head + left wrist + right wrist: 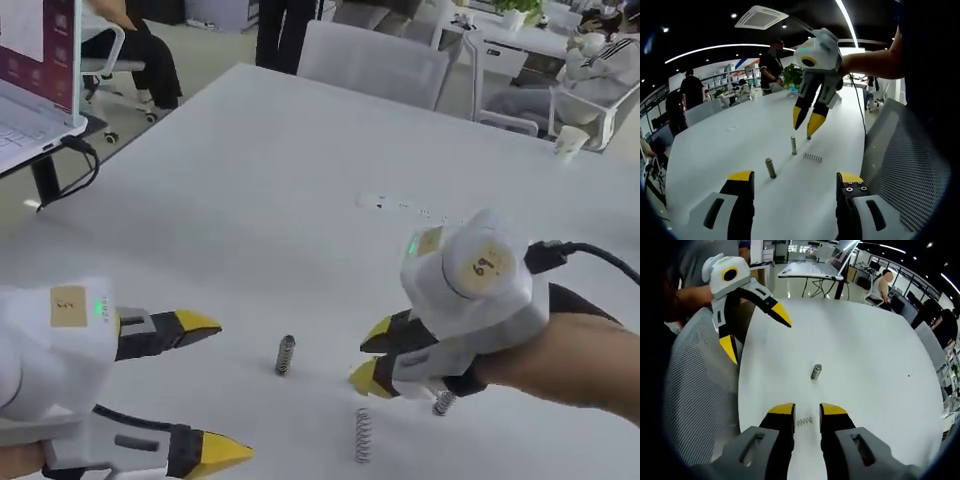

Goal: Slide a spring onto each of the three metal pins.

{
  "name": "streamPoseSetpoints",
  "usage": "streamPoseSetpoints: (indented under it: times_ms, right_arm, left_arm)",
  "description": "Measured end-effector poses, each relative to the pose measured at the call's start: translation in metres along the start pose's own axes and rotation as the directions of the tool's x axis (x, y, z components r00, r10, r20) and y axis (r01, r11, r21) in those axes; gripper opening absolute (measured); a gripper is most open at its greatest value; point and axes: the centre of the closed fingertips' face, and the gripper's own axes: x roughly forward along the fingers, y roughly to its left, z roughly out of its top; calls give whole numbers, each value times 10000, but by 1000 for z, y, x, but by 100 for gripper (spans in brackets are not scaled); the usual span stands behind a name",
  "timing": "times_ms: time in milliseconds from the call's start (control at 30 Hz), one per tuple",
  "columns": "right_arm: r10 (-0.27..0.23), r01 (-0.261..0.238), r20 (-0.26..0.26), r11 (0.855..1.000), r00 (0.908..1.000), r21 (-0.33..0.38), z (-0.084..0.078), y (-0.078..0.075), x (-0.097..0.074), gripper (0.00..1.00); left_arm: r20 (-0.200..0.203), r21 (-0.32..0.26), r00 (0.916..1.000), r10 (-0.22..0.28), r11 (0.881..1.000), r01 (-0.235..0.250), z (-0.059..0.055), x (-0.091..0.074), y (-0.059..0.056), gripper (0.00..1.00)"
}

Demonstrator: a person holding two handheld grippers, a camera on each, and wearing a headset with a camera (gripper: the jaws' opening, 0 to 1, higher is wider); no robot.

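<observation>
Springs (363, 435) are lying on the table (300, 200) in the head view, one beside my right gripper (372, 355). Left gripper view: my left gripper (795, 177) is gaping wide. Right gripper view: my jaws are sitting slightly parted, a spring (803, 422) showing between them.

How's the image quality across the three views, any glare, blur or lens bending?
Head view: even soft light, faint shadows on the table, the loose spring a bit blurred. Left gripper view: strong fisheye bend, ceiling light strips curve against a dark room. Right gripper view: table edge bows, bright glare on the floor beyond it.
</observation>
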Motion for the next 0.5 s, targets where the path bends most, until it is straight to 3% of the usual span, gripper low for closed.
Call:
streamPoseSetpoints:
  times_ms: [233,500]
  right_arm:
    - [-83,88,-46,9929,10000,1189,-32,5,2,17]
    - [-10,63,-223,9707,9998,2402,-48,7,19,17]
  left_arm:
    - [-85,93,9998,-170,9998,171,2,3,-4,62]
    - [-127,248,9996,-248,9994,251,6,5,-5,61]
